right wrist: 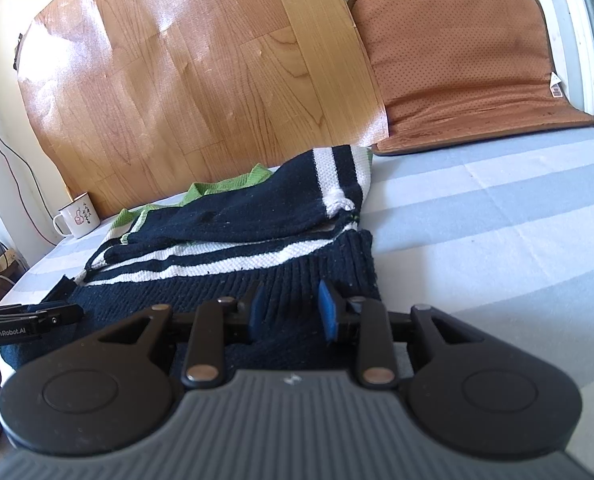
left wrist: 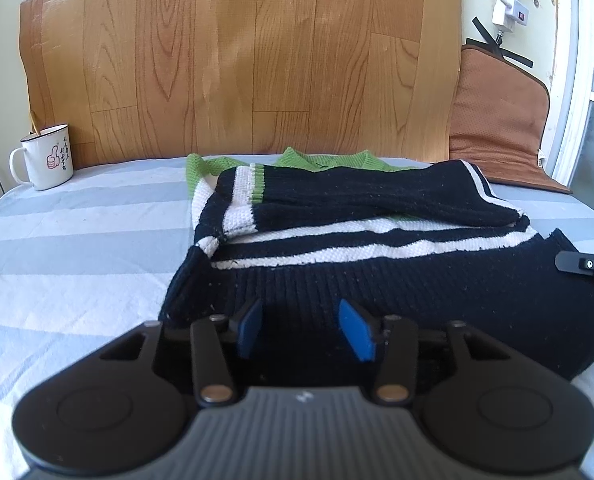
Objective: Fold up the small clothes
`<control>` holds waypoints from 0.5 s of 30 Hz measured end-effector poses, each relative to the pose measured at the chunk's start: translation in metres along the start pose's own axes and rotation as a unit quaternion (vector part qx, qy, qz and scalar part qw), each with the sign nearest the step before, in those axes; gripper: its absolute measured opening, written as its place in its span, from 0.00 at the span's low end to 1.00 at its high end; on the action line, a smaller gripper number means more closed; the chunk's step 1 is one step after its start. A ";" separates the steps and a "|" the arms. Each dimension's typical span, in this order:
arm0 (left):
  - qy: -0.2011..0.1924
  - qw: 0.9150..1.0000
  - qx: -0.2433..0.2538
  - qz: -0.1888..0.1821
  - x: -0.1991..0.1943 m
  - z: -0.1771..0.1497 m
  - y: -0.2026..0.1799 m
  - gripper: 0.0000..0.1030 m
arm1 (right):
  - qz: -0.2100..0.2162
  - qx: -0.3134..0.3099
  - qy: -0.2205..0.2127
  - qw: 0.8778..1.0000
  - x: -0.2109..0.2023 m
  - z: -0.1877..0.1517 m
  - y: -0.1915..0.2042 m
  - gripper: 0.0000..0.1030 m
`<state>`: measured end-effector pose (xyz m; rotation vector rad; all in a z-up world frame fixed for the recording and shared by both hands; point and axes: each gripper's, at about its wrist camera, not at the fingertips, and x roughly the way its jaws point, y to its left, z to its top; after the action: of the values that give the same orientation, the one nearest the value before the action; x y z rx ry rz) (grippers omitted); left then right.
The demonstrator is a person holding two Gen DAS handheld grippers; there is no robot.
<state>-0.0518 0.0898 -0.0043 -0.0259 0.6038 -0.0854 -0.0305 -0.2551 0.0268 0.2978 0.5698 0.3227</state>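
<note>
A navy knit sweater (left wrist: 377, 272) with white stripes and a green collar lies flat on the striped sheet (left wrist: 77, 240), both sleeves folded across its chest. My left gripper (left wrist: 303, 330) hovers at the ribbed hem near the left corner, its blue pads (left wrist: 251, 330) apart with loose hem fabric between them. In the right wrist view the sweater (right wrist: 225, 220) runs off to the left. My right gripper (right wrist: 293, 312) sits at the hem's right corner, jaws apart, flat ribbing between the pads (right wrist: 329, 312). Each gripper shows at the edge of the other's view: right gripper (left wrist: 585, 264), left gripper (right wrist: 37, 316).
A white enamel mug (left wrist: 47, 160) stands at the back left of the bed. A brown cushion (left wrist: 501, 120) leans on the wall at the back right. A wood-patterned board (left wrist: 237, 60) stands behind the sweater. A power strip (left wrist: 509, 8) hangs on the wall.
</note>
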 end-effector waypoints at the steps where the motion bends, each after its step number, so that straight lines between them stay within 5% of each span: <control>1: 0.000 1.000 0.001 -0.001 0.000 0.000 0.000 0.45 | 0.000 0.000 0.000 1.000 0.000 0.000 0.000 0.32; 15: 0.000 1.000 0.001 0.001 0.000 0.000 -0.002 0.48 | 0.000 0.000 -0.001 1.000 0.000 -0.001 0.000 0.33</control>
<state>-0.0520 0.0882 -0.0040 -0.0242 0.6042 -0.0846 -0.0306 -0.2553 0.0262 0.2984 0.5682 0.3229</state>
